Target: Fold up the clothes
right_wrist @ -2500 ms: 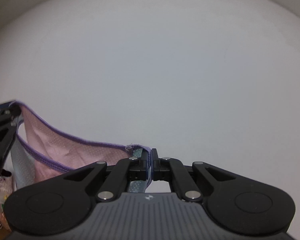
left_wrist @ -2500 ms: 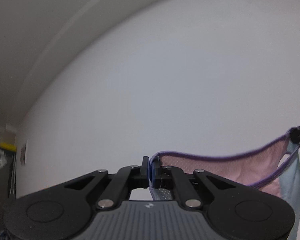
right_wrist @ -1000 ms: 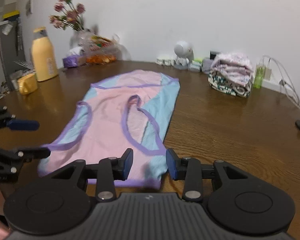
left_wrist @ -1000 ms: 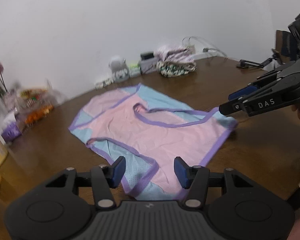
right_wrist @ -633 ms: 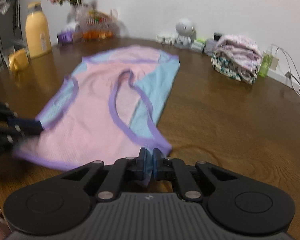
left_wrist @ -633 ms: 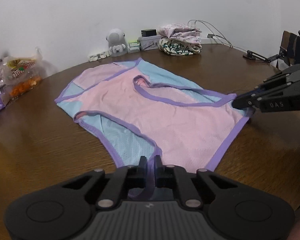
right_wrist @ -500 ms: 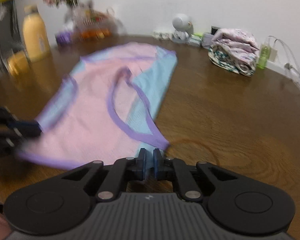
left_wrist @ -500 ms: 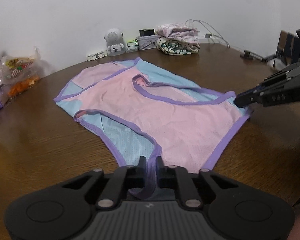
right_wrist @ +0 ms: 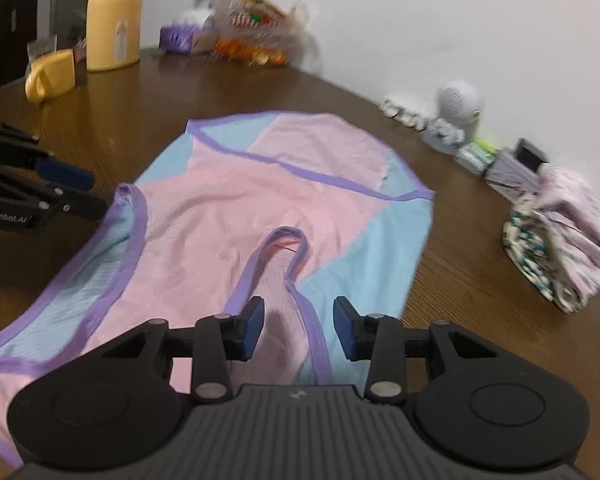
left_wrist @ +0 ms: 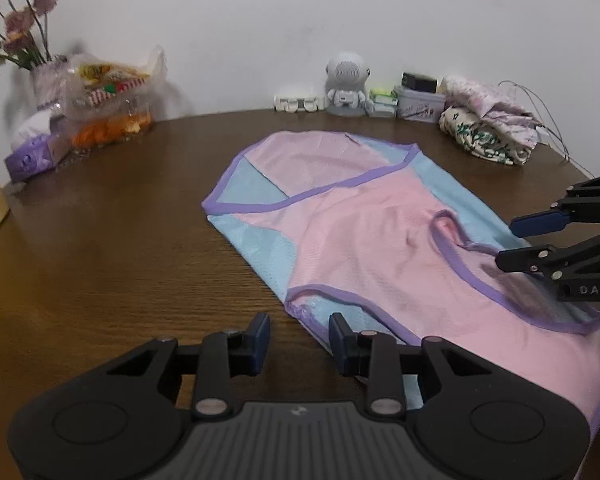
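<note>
- My left gripper (left_wrist: 298,338) hung low over the wooden table (left_wrist: 100,248), tilted forward and down; its jaws were parting, and nothing was pinched between the blue pads (left_wrist: 260,338); bare wood showed in the gap, with the purple-trimmed edge of the garment lying just under the right-hand pad.
- My right gripper (right_wrist: 298,328) sat at much the same downward slant, over the near end of the garment; its jaws were also parting; cloth lay beneath the gap, including a purple band, but the pads did not press on it.
- The pink and blue garment (left_wrist: 372,240) lay spread flat on the table, its purple-bordered neckline opening toward my right gripper; it reached from near the far clutter down to both grippers.
- From the left wrist view, my right gripper came in from the right edge, its fingers apart above the cloth; from the right wrist view, my left gripper stood at the left edge, just beside the garment's armhole border.
- Along the wall stood a small grey robot figure (left_wrist: 346,84), a folded pile of floral clothes (left_wrist: 488,128), a bag of snacks (left_wrist: 108,100) and flowers (left_wrist: 16,28); a yellow bottle (right_wrist: 114,20) stood well apart, at the far left of the right wrist view.
</note>
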{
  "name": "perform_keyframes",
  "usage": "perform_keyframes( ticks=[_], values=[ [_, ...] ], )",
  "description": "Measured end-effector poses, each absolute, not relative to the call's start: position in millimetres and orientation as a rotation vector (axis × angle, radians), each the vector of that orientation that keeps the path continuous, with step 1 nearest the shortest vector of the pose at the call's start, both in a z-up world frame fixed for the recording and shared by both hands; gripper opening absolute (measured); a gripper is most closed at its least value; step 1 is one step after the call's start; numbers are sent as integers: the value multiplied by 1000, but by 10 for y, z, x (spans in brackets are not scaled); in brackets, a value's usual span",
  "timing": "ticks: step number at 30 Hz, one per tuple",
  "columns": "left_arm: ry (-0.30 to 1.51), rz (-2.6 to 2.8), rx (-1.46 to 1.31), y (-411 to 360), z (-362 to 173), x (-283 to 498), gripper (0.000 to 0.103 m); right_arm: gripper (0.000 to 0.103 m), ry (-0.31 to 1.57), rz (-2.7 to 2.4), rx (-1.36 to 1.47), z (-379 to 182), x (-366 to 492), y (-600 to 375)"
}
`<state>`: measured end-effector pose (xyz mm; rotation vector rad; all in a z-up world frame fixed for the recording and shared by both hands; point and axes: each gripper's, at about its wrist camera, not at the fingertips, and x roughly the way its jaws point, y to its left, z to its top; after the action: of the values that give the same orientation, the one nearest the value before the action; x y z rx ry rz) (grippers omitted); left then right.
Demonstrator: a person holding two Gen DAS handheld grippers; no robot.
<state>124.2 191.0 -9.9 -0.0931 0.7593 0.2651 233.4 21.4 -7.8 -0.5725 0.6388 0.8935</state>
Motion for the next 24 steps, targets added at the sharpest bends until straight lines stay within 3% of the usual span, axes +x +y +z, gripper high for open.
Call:
perform_keyframes(
  ticks=[3, 6, 8, 10, 19, 24],
  values=[
    [761, 247, -120, 1997, -167, 1336, 30, 33, 665, 890, -578, -160, 2438, 263],
    [755, 239, -109, 2018, -191, 1394, 27, 11, 681, 892, -551, -190, 2520, 224],
    [752, 221, -103, 2019, -184, 1417, 8, 5, 677, 889, -533, -172, 2556, 175],
    [735, 205, -68, 1984, -141, 1413, 7, 3, 669, 884, -516, -147, 2591, 121],
    [678, 75, 239, 1382, 11, 1427, 8, 4, 733, 792, -387, -129, 2939, -195],
    [724, 77, 310, 1301, -133, 1386, 14, 15, 738, 831, -373, -67, 2867, -254]
  ],
)
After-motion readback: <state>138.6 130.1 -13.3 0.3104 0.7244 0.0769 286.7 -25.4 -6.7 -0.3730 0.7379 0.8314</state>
